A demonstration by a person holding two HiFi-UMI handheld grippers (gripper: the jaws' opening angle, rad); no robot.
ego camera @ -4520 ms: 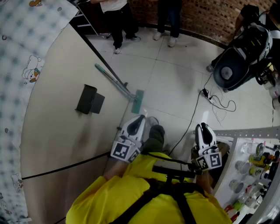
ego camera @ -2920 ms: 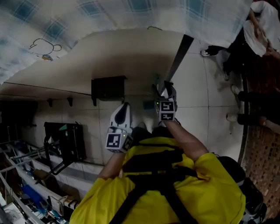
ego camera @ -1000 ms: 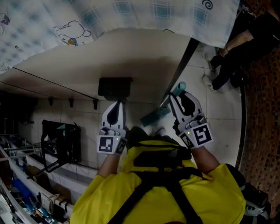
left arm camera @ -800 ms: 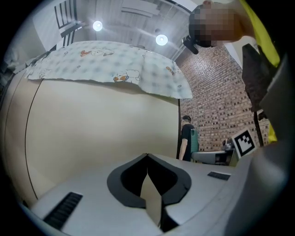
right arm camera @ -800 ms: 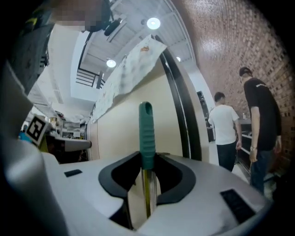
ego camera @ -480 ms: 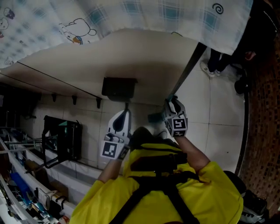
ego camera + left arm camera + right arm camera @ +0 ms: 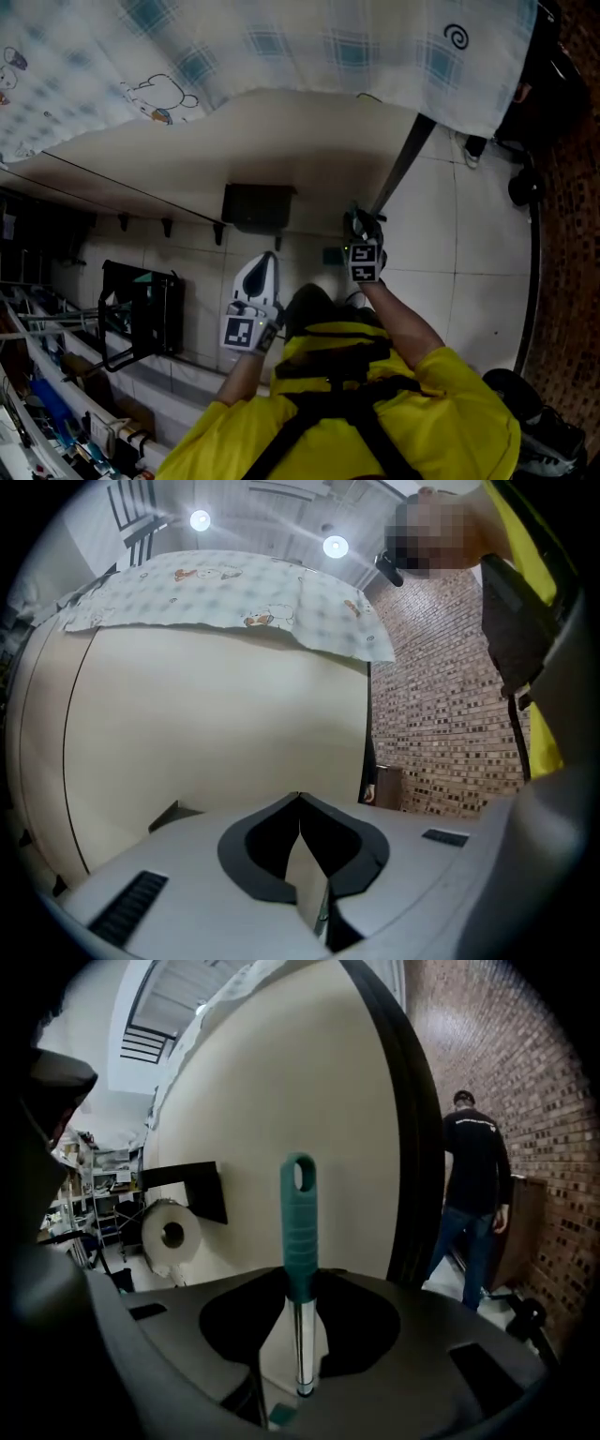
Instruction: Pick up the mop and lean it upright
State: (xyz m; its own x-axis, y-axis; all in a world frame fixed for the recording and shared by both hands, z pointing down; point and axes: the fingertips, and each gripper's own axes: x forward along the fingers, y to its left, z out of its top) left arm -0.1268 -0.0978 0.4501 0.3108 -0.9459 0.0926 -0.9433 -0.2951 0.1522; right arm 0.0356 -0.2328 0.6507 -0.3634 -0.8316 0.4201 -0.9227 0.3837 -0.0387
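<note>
The mop has a teal grip on a shiny metal shaft. It stands upright between the jaws of my right gripper, which is shut on the shaft just below the grip. From the head view, the right gripper is held out close to the beige wall, with the teal mop head just left of it. My left gripper hangs nearer my body. Its jaws are shut with nothing in them.
A black box is fixed to the wall left of the mop. A dark vertical strip marks the wall's edge. A patterned cloth hangs over the top. A paper roll and a standing person show beyond.
My right gripper has carried the mop away from my head and in toward the wall. The mop head has swung from tilted to hanging below the gripper. The left gripper has barely moved.
</note>
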